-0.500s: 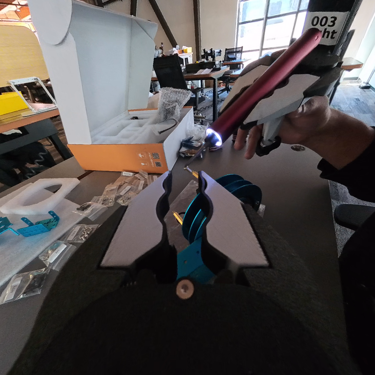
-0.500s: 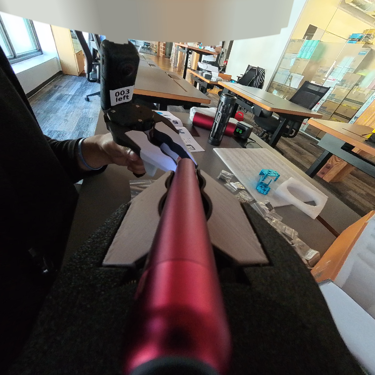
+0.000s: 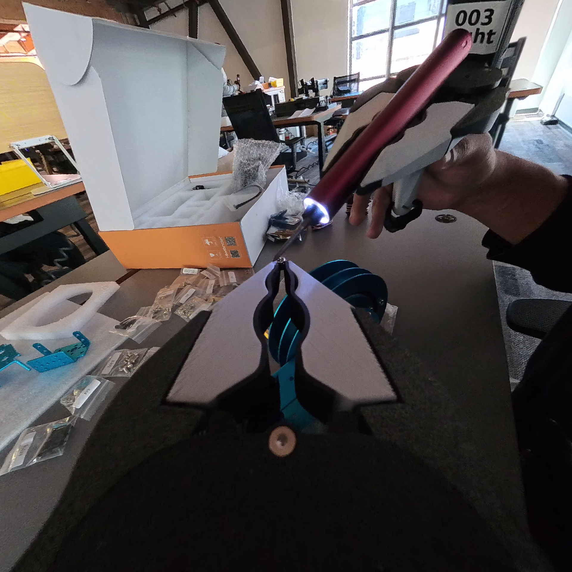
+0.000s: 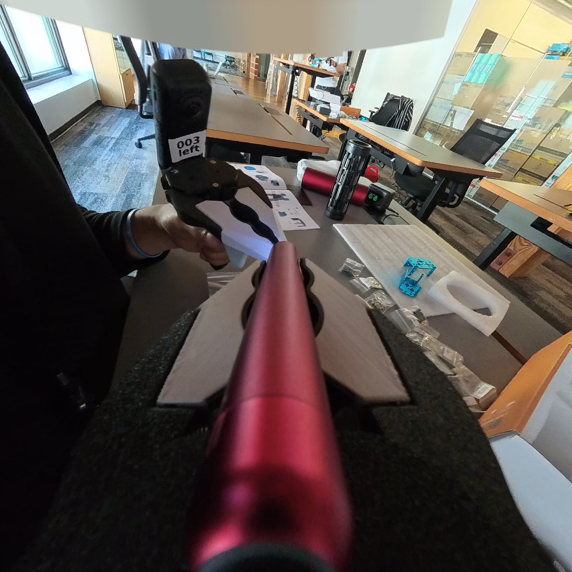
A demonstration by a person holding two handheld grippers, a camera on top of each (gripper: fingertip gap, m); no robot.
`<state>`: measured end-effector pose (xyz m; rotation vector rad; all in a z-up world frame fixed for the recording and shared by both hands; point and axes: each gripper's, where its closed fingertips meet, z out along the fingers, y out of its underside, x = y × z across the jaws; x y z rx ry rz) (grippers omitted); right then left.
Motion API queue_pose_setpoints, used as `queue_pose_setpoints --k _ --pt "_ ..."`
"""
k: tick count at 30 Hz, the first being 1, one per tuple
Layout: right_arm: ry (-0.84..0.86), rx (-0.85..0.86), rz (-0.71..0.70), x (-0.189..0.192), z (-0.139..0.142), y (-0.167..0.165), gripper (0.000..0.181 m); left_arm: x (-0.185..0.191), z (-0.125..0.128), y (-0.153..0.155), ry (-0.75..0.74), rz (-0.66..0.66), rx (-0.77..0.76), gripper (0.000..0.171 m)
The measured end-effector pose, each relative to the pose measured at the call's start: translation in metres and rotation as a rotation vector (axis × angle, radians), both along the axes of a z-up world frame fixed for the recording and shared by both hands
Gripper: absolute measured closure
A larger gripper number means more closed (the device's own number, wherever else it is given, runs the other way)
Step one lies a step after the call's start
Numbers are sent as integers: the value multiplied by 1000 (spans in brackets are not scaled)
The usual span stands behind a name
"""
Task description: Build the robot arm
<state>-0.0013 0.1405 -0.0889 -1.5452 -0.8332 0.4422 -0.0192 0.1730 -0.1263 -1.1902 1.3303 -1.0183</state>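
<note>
My left gripper (image 3: pixel 281 263) is shut, and its tips pinch a small silver screw (image 3: pixel 281 259) above the table. A blue metal wheel assembly (image 3: pixel 349 288) lies on the table under and behind its fingers. My right gripper (image 4: pixel 281 264) is shut on a red electric screwdriver (image 4: pixel 278 356) whose front light is on. In the left wrist view the screwdriver (image 3: pixel 380 133) slants down from the upper right, and its dark bit (image 3: pixel 291 240) meets the screw head. The left gripper (image 4: pixel 277 240) shows in the right wrist view just past the driver's nose, which hides the bit there.
An open white and orange box (image 3: pixel 173 241) with foam inserts stands at the back left. Small bags of screws (image 3: pixel 182 297), blue brackets (image 3: pixel 58 356) and white foam (image 3: pixel 58 309) lie to the left. A black cylinder (image 4: pixel 346 179) and an open booklet (image 4: pixel 288 210) are farther along the table. Some 6 cm of space lies between my two pairs of fingers.
My left gripper has closed from open and now pinches a screw at its tips. The screwdriver bit now rests on the screw head.
</note>
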Motion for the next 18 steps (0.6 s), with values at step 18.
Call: queue_pose_setpoints --k 18 --pt "-39 -38 18 -3 -9 -7 160 -5 -13 -3 97 12 169 171"
